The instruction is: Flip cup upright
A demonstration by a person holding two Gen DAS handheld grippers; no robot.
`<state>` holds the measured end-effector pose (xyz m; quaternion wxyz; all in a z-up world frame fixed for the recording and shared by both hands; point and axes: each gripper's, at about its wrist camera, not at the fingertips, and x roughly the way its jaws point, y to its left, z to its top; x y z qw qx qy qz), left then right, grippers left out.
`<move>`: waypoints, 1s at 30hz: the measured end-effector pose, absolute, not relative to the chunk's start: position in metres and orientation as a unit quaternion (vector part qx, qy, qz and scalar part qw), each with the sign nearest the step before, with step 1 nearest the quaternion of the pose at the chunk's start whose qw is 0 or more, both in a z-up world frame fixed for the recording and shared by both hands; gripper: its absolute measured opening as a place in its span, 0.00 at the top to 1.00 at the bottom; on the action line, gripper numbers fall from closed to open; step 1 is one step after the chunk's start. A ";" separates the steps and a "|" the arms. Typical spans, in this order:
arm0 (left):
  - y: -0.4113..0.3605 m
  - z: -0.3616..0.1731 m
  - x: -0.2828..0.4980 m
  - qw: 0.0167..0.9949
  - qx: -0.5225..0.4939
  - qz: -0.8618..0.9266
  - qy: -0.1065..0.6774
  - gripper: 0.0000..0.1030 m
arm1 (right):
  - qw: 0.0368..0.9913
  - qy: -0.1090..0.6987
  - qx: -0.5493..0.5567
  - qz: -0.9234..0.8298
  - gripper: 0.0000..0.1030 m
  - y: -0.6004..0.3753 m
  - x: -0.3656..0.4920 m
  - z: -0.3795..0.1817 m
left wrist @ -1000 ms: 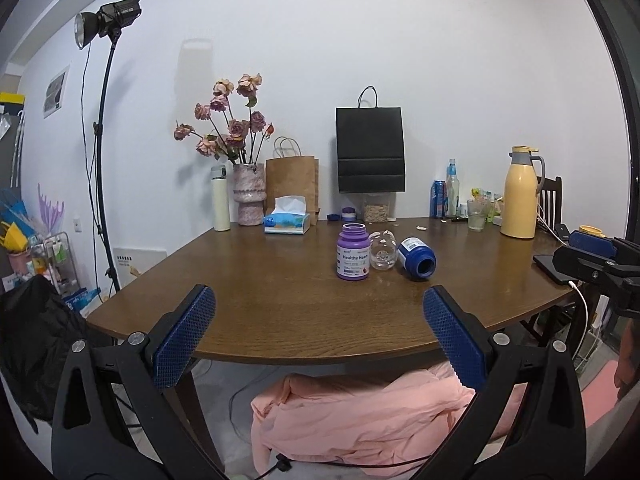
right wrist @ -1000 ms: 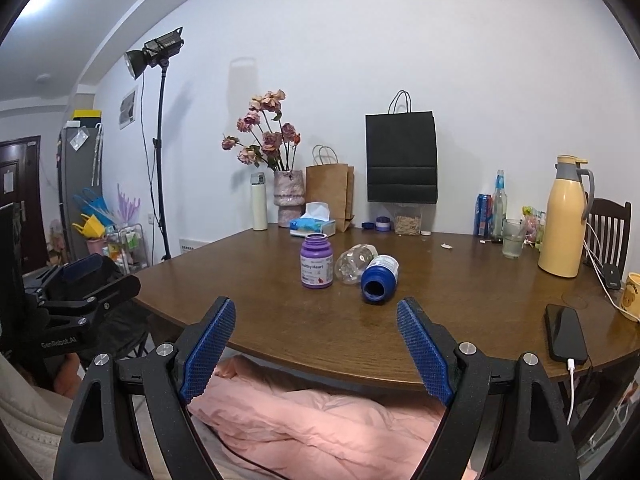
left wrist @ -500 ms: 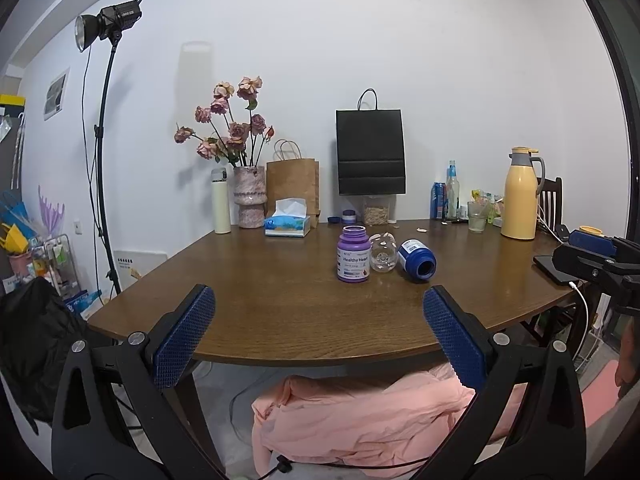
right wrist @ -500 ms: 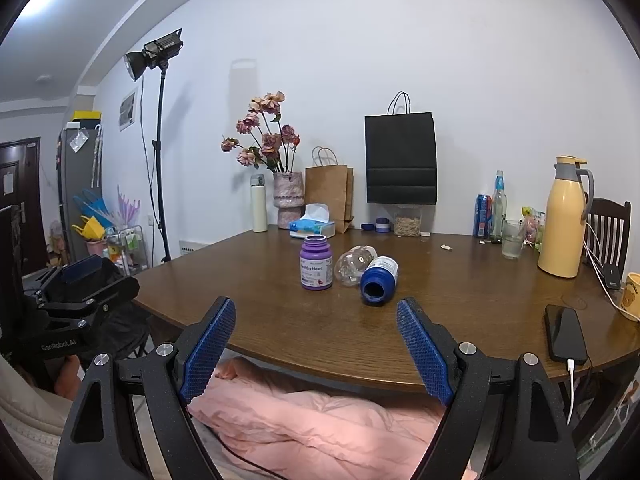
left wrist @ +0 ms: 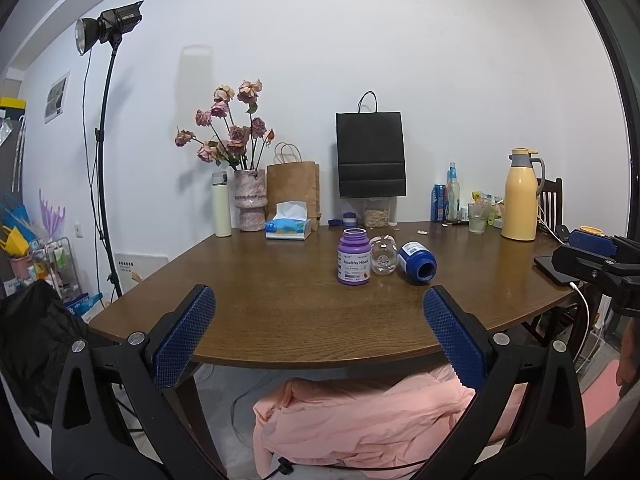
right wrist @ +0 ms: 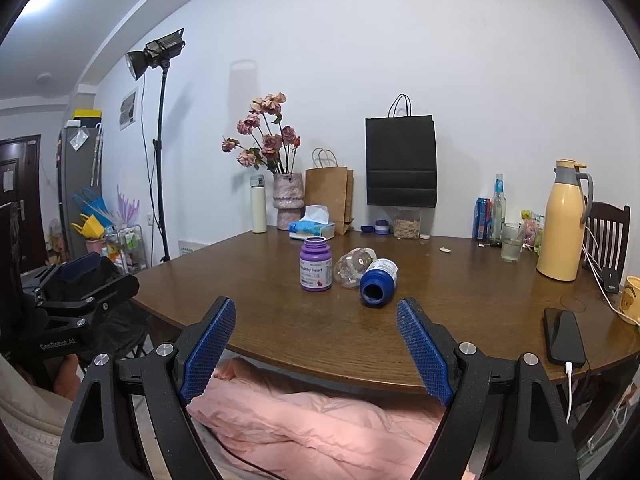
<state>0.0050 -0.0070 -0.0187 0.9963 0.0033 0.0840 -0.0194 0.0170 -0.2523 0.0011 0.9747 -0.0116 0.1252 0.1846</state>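
On the counter [left wrist: 280, 312] nothing has shifted: my left gripper [left wrist: 320, 332] and right gripper [right wrist: 316, 344] still hover, jaws released, blue cup [right wrist: 378, 282] unflipped.

On the table [right wrist: 460, 312] I count three small containers: one purple bottle [right wrist: 316, 265] upright, one clear bottle [right wrist: 354, 267] and one blue bottle [right wrist: 378, 282] lying. At the far side stand two paper bags, brown [right wrist: 329, 192] and black [right wrist: 401, 160], one vase [right wrist: 288, 200], one yellow jug [right wrist: 562, 222].

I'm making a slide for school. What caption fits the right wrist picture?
Open right gripper faces a purple bottle standing beside clear and blue bottles lying on the table.
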 end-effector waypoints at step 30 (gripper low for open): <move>-0.005 -0.014 0.008 0.997 0.006 -0.018 0.080 0.00 | 0.975 0.121 -0.011 0.186 0.15 -0.253 0.021 0.004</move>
